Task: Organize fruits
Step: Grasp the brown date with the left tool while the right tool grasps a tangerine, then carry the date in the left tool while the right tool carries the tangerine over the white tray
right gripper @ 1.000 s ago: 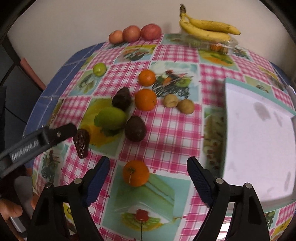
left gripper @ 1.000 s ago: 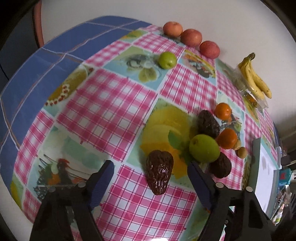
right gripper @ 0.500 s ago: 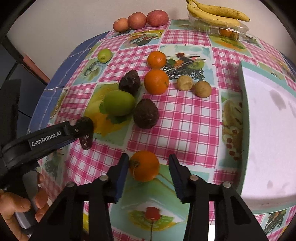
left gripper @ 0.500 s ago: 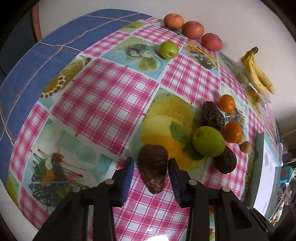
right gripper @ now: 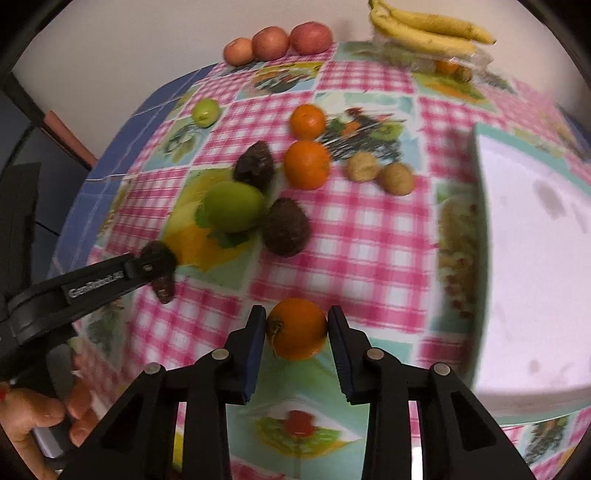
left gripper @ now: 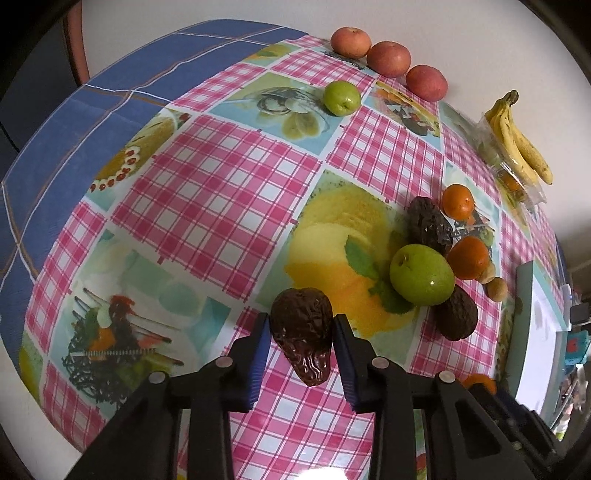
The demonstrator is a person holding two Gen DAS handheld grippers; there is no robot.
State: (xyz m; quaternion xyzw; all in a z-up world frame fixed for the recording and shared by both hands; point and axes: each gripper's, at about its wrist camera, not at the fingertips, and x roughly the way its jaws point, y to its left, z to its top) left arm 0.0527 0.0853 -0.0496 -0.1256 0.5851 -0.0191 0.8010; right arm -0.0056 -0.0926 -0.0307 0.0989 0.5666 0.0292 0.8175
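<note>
Both grippers have closed in over the past second, each on its own fruit, where a second ago the jaws stood wide around them. The left gripper [left gripper: 301, 328] is clamped on a wrinkled dark brown fruit [left gripper: 302, 330] lying on the checked tablecloth [left gripper: 207, 192]; the right gripper [right gripper: 297, 330] has its jaws still closing, pads against an orange [right gripper: 297, 328] that also rests on the cloth. Neither fruit looks lifted yet. Beyond them sit a green apple [left gripper: 422, 274] among more dark fruits and oranges, an empty-looking white tray [right gripper: 535, 258] to the right, and red apples [left gripper: 388, 59] and bananas [right gripper: 428, 27] along the far edge. Sorting appears barely begun.
</note>
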